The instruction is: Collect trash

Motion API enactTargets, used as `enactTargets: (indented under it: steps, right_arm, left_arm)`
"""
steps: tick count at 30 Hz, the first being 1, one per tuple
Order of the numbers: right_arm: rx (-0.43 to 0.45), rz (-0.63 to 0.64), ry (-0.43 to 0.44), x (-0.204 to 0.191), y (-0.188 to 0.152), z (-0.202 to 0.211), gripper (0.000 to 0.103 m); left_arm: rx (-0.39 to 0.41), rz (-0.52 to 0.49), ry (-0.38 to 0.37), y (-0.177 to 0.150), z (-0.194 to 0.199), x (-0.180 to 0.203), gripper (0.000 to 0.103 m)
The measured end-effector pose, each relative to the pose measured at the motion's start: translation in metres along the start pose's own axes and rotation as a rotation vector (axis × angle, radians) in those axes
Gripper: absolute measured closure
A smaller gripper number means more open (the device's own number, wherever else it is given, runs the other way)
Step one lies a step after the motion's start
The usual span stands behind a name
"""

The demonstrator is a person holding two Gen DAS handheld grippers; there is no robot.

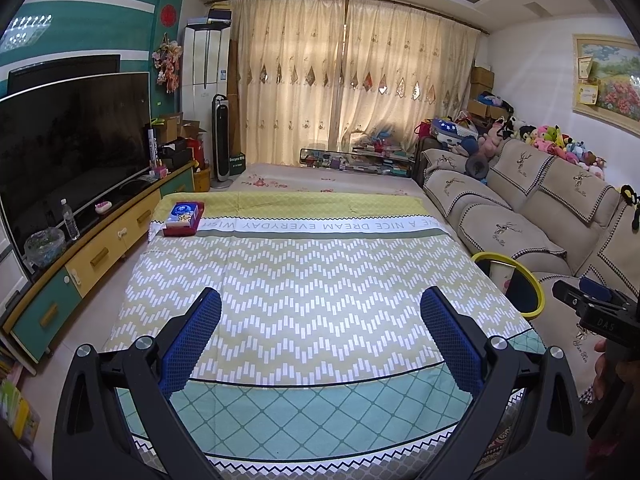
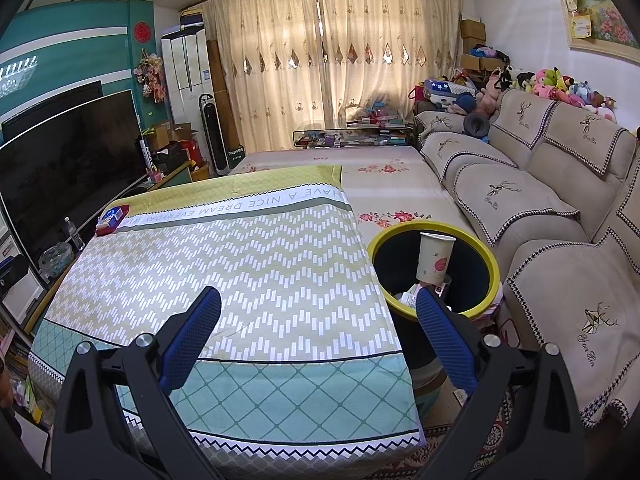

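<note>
A yellow-rimmed dark trash bin (image 2: 482,252) stands between the cloth-covered table (image 2: 248,264) and the sofa. Inside it a paper cup (image 2: 434,258) stands upright over crumpled wrappers (image 2: 412,298). My right gripper (image 2: 318,304) hangs open above the table's near right part, its right finger over the bin's near rim, with nothing held. The left gripper (image 1: 320,304) is open and empty above the table's (image 1: 312,280) near middle. In the left wrist view the bin (image 1: 536,292) shows at the table's right edge, and the right gripper's body (image 1: 596,312) appears at the far right.
A red tray with a blue tissue pack (image 1: 182,218) lies on the table's far left corner. A TV (image 1: 68,148) and cabinet with a water bottle (image 1: 70,220) line the left. A beige sofa (image 2: 540,208) runs along the right. A glass table (image 1: 356,158) stands far back.
</note>
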State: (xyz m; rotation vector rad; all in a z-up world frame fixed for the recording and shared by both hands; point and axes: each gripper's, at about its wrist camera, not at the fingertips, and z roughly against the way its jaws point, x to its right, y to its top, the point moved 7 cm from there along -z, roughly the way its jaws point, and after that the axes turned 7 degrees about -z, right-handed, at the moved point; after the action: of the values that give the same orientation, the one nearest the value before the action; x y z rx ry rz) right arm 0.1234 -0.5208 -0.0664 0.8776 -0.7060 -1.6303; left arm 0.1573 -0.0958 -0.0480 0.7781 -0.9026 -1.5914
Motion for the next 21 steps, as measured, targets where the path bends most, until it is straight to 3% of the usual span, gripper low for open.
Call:
enactTargets:
  steps: [13,16,21]
  right_arm:
    - [-0.028,-0.006,0.010,0.000,-0.003,-0.012,0.010]
    - [-0.050,-0.006,0.023,-0.001,0.002,-0.023,0.010]
    - [-0.074,0.020,0.019,-0.013,0.023,-0.057,0.008]
  left_arm:
    - [-0.029,-0.004,-0.010,0.000,-0.016,0.002,0.005]
    - [-0.067,-0.002,-0.011,0.005,-0.035,-0.008,0.005]
    - [-0.121,0.024,0.053,0.014,-0.089,-0.044,0.005]
